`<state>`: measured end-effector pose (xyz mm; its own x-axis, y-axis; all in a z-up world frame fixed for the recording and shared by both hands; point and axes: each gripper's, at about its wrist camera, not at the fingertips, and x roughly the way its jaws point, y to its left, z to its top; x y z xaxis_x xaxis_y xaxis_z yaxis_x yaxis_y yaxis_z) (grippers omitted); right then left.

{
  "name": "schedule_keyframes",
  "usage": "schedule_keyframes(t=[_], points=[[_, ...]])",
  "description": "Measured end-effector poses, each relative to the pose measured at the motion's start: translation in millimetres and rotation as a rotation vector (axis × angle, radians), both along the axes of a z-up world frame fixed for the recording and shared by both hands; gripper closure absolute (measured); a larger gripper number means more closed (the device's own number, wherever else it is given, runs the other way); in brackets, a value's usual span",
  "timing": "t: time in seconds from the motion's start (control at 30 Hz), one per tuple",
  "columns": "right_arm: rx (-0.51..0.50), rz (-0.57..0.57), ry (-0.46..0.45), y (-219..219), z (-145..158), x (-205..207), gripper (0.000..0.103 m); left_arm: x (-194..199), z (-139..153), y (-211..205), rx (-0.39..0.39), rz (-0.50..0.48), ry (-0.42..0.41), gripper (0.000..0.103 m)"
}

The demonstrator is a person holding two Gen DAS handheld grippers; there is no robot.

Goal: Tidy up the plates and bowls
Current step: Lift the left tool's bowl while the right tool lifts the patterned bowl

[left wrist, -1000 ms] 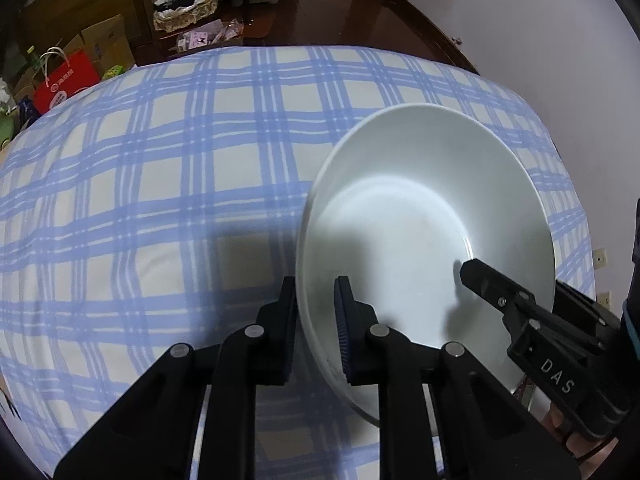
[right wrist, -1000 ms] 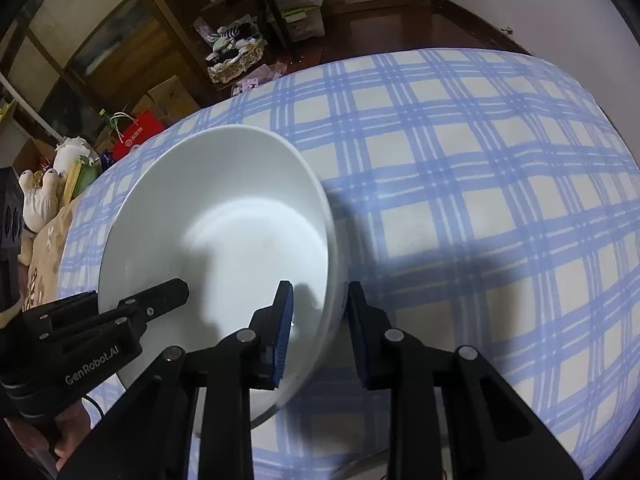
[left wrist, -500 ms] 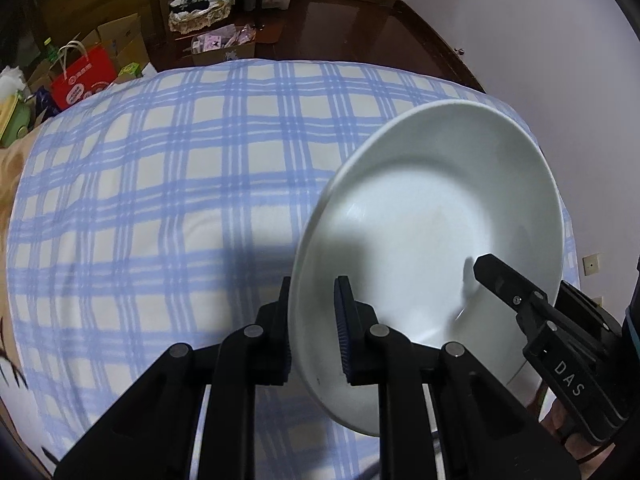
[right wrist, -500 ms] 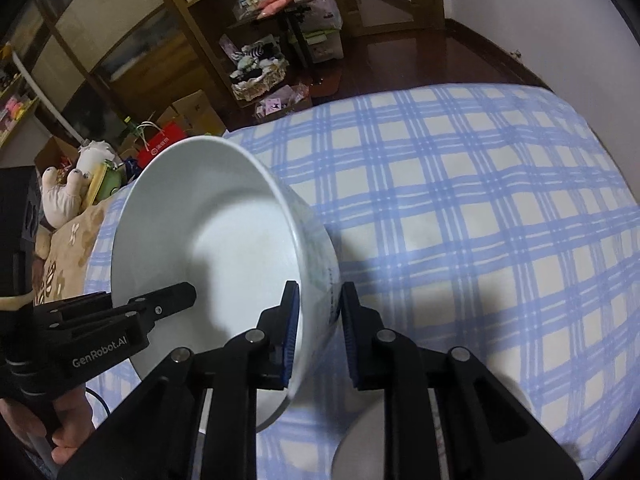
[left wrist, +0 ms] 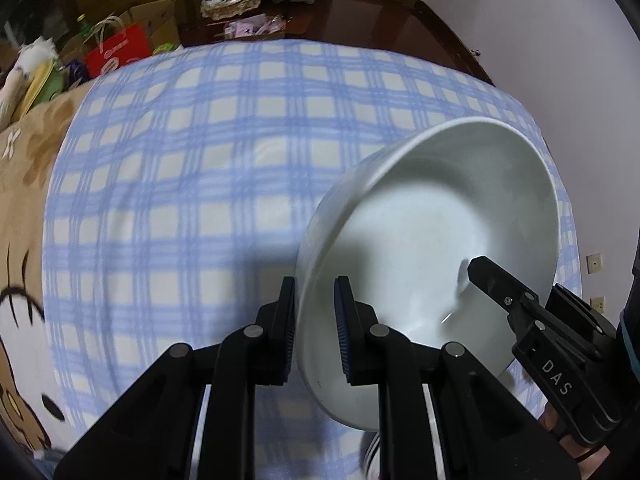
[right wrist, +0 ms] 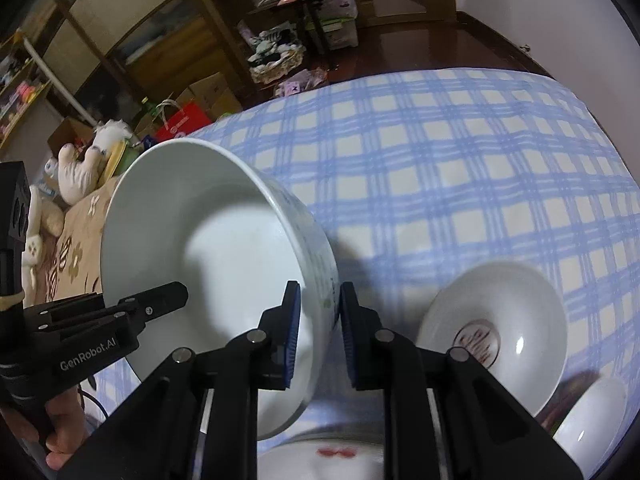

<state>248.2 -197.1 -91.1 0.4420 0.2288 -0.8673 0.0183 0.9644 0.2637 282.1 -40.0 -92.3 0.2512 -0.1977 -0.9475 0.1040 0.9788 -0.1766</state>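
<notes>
Holding big white bowl [left wrist: 436, 248] up off blue-checked cloth [left wrist: 200, 168], tilted, mouth facing twd the cameras. Gripping it w/ both tools at once: left gripper [left wrist: 314, 328] clenched on bowl's left rim, one pad inside, one outside; right gripper [right wrist: 318, 332] clenched on opposite rim same way, blue pads pressing wall from both sides. Showing in left wrist view as black finger marked DAS, right gripper [left wrist: 486, 276] reaching into bowl's right side. Showing in right wrist view at near left, left gripper [right wrist: 168, 296] marked GenRobot.AI, tip inside bowl [right wrist: 208, 264]. Lying on cloth near right, under & beside right tool: smaller white bowl w/ red mark [right wrist: 500, 332] in its bottom, another white dish [right wrist: 592, 416] at far-right near edge, touching or not – can't tell. Peeking out at very near edge betw. finger arms, white plate w/ red print [right wrist: 332, 454], partly hidden. Sitting past cloth's far-left edge: plush toy [right wrist: 84, 160], red bag [left wrist: 120, 52], cardboard boxes [right wrist: 208, 92], wood shelving [right wrist: 224, 20] on dark floor.
</notes>
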Motion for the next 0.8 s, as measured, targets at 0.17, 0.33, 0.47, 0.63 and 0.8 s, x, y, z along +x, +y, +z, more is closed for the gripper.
schedule_keyframes(t=[0.17,0.33,0.47,0.63,0.8], points=[[-0.027,0.043,0.012,22,0,-22,0.082,-33,-10,19,0.011,0.023,0.022,0.085],[-0.037,0.081,0.028,42,-4,-40,0.082,-53,-25,38,-0.001,0.049,0.053,0.085],[-0.038,0.097,0.045,55,-11,-49,0.082,-70,-30,49,0.015,0.062,0.053,0.085],[-0.040,0.120,0.058,67,-22,-61,0.082,-78,-30,55,0.050,0.071,0.040,0.085],[-0.028,0.121,0.086,72,-36,-69,0.082,-84,-32,63,0.046,0.088,0.042,0.085]])
